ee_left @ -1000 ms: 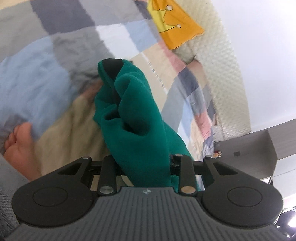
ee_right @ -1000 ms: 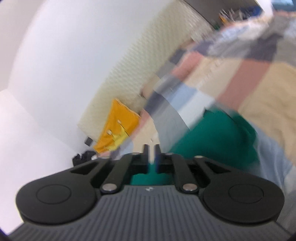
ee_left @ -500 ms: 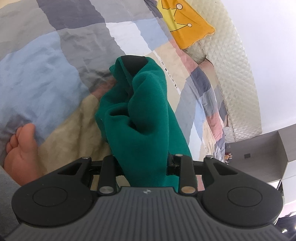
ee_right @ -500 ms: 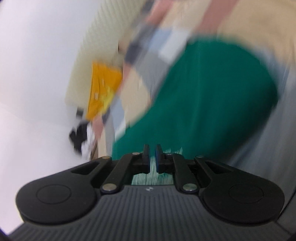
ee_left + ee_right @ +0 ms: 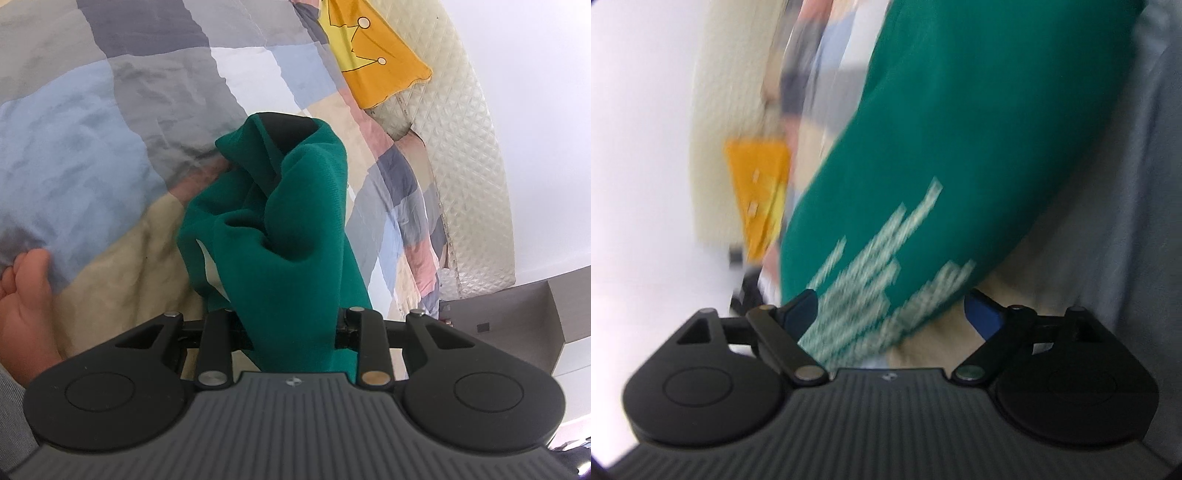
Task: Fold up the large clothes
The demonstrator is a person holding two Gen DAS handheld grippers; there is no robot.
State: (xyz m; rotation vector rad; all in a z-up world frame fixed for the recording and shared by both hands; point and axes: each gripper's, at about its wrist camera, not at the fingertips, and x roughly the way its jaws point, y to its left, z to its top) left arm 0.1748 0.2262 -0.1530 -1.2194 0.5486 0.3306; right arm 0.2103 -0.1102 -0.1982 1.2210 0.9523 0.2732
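In the left wrist view, a bare foot [image 5: 26, 306] is seen at the far left edge, resting on a patchwork quilt [image 5: 110, 147] of blue, grey, beige and pink panels. At the middle, a green garment [image 5: 280, 236] is bunched up and gripped by the left gripper [image 5: 288, 328]; the cloth fills the gap between the two fingers and rises ahead of them in thick folds, with one black fingertip [image 5: 288, 127] showing at the top of the bundle. The lower part of the garment is draped down toward the quilt. Further right, an orange cushion [image 5: 376, 62] with a crown drawing is laid against a cream quilted headboard [image 5: 476, 166], and a grey cabinet [image 5: 524, 317] is seen at the right edge.

In the right wrist view, which is blurred, the white wall is seen at the left, then the orange cushion [image 5: 757, 192]. The green garment [image 5: 979, 147] is spread across the middle, with a pale printed pattern [image 5: 886, 288] on it near the camera. The jaws of the right gripper [image 5: 894, 314] are opening and stand wide apart; printed cloth is seen between the blue pads [image 5: 982, 314], but it is not pressed by them, so the garment is released on this side. Beige and grey quilt [image 5: 1126, 221] is seen at the right.
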